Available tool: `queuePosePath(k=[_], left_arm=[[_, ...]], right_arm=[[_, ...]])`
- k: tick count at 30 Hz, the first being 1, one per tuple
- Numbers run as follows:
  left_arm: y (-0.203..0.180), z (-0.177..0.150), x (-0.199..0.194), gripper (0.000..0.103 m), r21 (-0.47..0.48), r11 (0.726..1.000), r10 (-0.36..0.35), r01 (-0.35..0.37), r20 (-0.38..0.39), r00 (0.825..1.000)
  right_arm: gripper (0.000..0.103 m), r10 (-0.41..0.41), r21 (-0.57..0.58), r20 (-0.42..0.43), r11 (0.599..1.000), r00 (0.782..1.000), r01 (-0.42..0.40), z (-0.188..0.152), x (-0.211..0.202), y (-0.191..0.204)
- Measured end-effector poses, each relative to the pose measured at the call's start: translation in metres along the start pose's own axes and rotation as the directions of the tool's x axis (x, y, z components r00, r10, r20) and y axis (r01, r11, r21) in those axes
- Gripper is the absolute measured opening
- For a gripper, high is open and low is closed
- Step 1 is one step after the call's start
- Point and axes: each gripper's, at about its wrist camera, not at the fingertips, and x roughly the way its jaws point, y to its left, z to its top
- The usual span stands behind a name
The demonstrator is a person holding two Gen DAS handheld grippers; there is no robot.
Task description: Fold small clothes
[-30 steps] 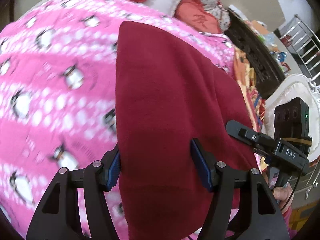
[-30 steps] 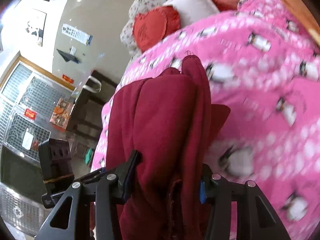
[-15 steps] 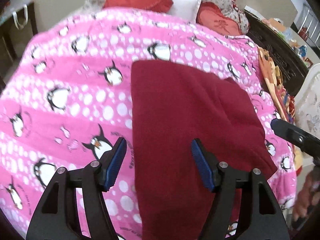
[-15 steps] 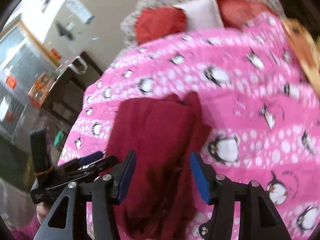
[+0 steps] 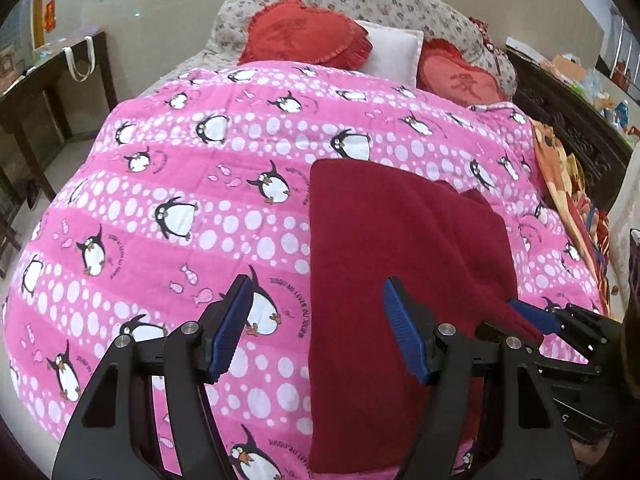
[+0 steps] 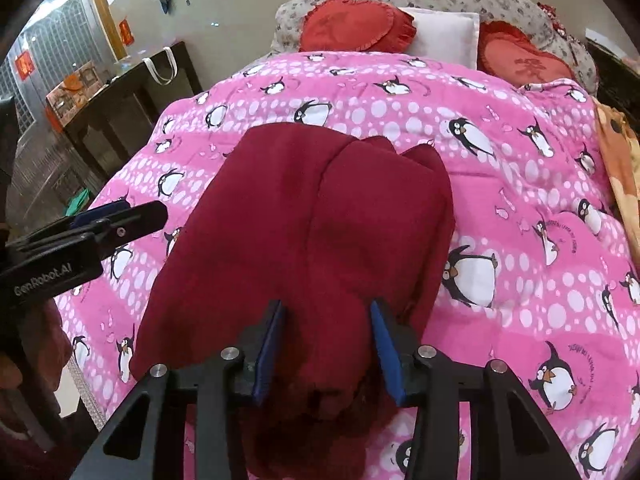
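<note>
A dark red garment (image 5: 400, 248) lies folded lengthwise on the pink penguin quilt (image 5: 180, 208). My left gripper (image 5: 320, 332) hovers open over the garment's left edge; one pad is above the quilt, the other above the cloth, and nothing is held. In the right wrist view the garment (image 6: 312, 220) shows two layers, with a bunched near end. My right gripper (image 6: 328, 352) hangs over that near end with its jaws closing; the cloth lies between and below the pads, which do not press on it. The left gripper (image 6: 132, 216) reaches in from the left.
Two red heart cushions (image 5: 304, 34) and a white pillow (image 5: 394, 54) lie at the head of the bed. A dark side table (image 6: 132, 92) with a white bag stands to the left. An orange patterned blanket (image 5: 560, 168) and a cluttered dark cabinet (image 5: 568, 112) flank the right side.
Both grippers pulled back toward the foot of the bed, so more quilt shows. The right gripper let go of the bunched cloth. The garment now lies flat.
</note>
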Motion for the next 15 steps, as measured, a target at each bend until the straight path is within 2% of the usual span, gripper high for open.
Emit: queuePosePath(k=[6, 9, 13, 15], left_arm=[[-0.003, -0.002, -0.022, 0.067, 0.023, 0.999, 0.031, -0.032, 0.056, 0.998], [-0.006, -0.002, -0.031, 0.067, 0.033, 0.999, 0.031, -0.034, 0.074, 0.997], [-0.011, -0.003, -0.045, 0.067, 0.047, 0.998, 0.029, -0.034, 0.108, 0.994], [-0.013, -0.004, -0.049, 0.067, 0.05, 0.998, 0.028, -0.034, 0.116, 0.993]], right_arm=[[0.044, 0.07, 0.1, 0.051, 0.992, 0.996, -0.075, -0.001, -0.025, -0.004], [0.05, 0.054, 0.099, 0.093, 0.993, 0.994, -0.063, -0.001, -0.042, 0.002], [0.052, 0.018, 0.084, 0.138, 0.996, 0.99, -0.03, -0.001, -0.061, 0.011], [0.061, 0.003, 0.079, 0.144, 0.997, 0.99, -0.014, -0.001, -0.066, 0.014]])
